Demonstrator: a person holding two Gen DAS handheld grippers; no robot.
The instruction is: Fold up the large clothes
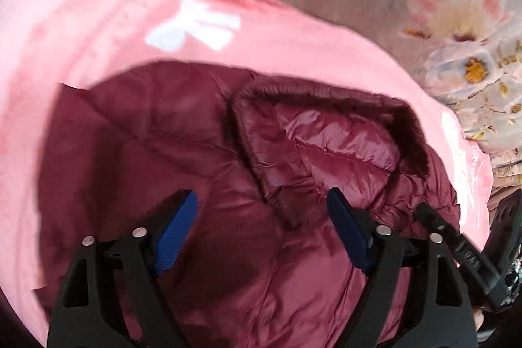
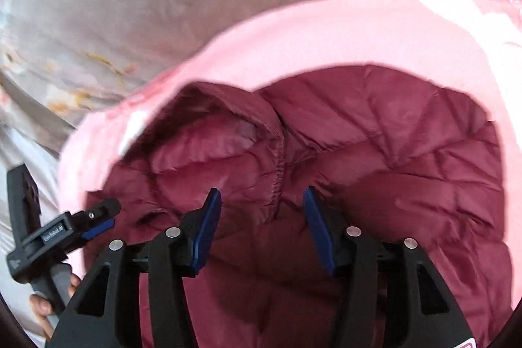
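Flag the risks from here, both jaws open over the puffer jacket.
1. The maroon puffer jacket looks slick and puffy; a shallow pinch may slip.
2. It lies on a pink garment; a deep grasp could catch both layers.
3. The left gripper and right gripper hover close together; they may collide.

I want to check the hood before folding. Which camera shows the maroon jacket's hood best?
The left wrist view: the hood lies open and fairly sharp, its gathered rim and shiny quilted lining showing beyond the open left claw. The right wrist view shows the same hood at a flatter angle and more blurred, beyond the open right claw.
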